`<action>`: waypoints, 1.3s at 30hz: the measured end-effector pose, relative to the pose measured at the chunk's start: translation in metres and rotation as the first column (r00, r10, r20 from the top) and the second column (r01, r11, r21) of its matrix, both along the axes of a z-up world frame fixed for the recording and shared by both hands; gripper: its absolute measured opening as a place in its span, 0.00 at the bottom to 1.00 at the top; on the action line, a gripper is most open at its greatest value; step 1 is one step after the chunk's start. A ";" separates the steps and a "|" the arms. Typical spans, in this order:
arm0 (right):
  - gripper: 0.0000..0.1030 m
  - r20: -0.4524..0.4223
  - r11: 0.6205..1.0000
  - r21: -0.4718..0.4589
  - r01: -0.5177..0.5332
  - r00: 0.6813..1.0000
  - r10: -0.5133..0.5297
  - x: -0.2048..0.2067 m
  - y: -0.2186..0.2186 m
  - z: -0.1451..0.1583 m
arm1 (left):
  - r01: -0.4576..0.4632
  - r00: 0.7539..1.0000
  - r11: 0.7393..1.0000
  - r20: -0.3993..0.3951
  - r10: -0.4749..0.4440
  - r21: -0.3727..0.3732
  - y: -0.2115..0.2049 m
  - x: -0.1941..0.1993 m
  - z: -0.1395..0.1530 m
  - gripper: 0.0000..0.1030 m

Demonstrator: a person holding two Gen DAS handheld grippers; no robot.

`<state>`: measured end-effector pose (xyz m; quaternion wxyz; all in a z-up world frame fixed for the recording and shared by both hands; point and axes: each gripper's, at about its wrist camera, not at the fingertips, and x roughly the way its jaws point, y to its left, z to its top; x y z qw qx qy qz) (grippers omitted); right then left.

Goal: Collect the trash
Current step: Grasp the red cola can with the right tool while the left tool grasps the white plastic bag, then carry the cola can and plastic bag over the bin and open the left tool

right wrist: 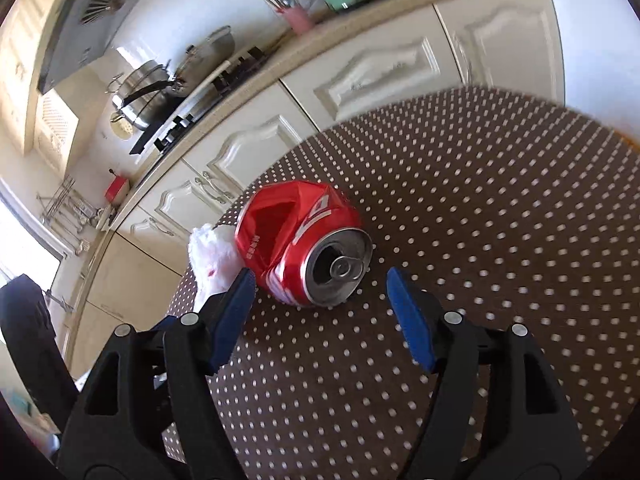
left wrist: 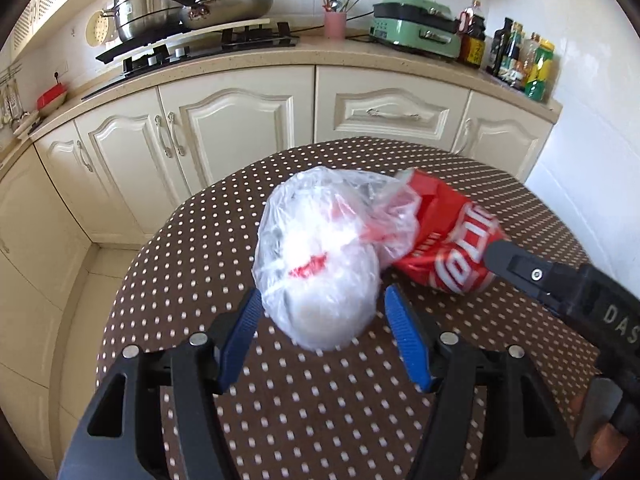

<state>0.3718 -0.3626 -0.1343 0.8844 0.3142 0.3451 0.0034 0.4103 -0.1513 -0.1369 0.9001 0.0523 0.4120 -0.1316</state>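
A clear plastic bag [left wrist: 320,256] stuffed with white trash lies on the brown polka-dot table [left wrist: 280,412]. Its near end sits between the blue pads of my left gripper [left wrist: 323,292], which stands open around it without squeezing. A crushed red soda can [left wrist: 444,240] lies on its side against the bag's right. The black finger [left wrist: 516,266] of my right gripper reaches the can from the right. In the right wrist view the can [right wrist: 292,236] shows its lid end just ahead of my open right gripper [right wrist: 320,276]. The bag [right wrist: 212,260] peeks out left of the can.
The table's [right wrist: 500,220] round edge drops to the tiled floor [left wrist: 80,300] on the left. Cream cabinets [left wrist: 236,128] run behind it under a counter with a stove and pots [left wrist: 168,12], a pink utensil cup [left wrist: 334,24], a green appliance [left wrist: 416,26] and bottles [left wrist: 520,56].
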 end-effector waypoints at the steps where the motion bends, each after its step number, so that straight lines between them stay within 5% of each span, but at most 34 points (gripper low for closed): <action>1: 0.66 -0.001 1.000 0.013 0.006 1.000 -0.006 0.004 -0.001 -0.002 | 0.003 1.000 1.000 -0.002 -0.003 0.006 -0.001 0.003 -0.002 0.61; 3: 0.66 -0.006 0.999 0.034 0.016 1.000 -0.016 0.010 -0.002 -0.005 | 0.002 1.000 1.000 -0.002 -0.002 0.009 -0.002 0.008 -0.006 0.61; 5: 0.66 -0.020 0.999 0.034 0.022 1.000 -0.021 0.018 -0.003 -0.007 | 0.010 1.000 1.000 -0.012 -0.010 -0.002 -0.003 0.011 -0.010 0.45; 7: 0.66 -0.023 0.999 0.047 0.020 1.000 -0.019 0.023 -0.003 -0.010 | 0.013 1.000 1.000 -0.023 -0.014 -0.011 -0.002 0.013 -0.012 0.42; 10: 0.50 -0.025 0.997 0.072 0.001 1.000 0.001 0.028 -0.002 -0.016 | 0.011 1.000 1.000 -0.010 -0.011 -0.021 0.000 0.013 -0.010 0.30; 14: 0.49 -0.008 0.998 0.067 -0.018 1.000 0.019 0.029 0.000 -0.015 | 0.004 1.000 0.997 0.002 -0.004 -0.073 0.010 0.006 0.001 0.16; 29: 0.48 0.105 0.998 -0.019 -0.062 0.992 0.063 -0.033 0.038 0.021 | -0.005 0.999 0.968 0.041 0.016 -0.252 0.075 -0.056 0.040 0.13; 39: 0.48 0.184 0.977 -0.039 -0.211 0.959 0.215 -0.065 0.134 0.054 | -0.159 0.978 0.939 0.083 0.193 -0.304 0.181 -0.119 0.056 0.13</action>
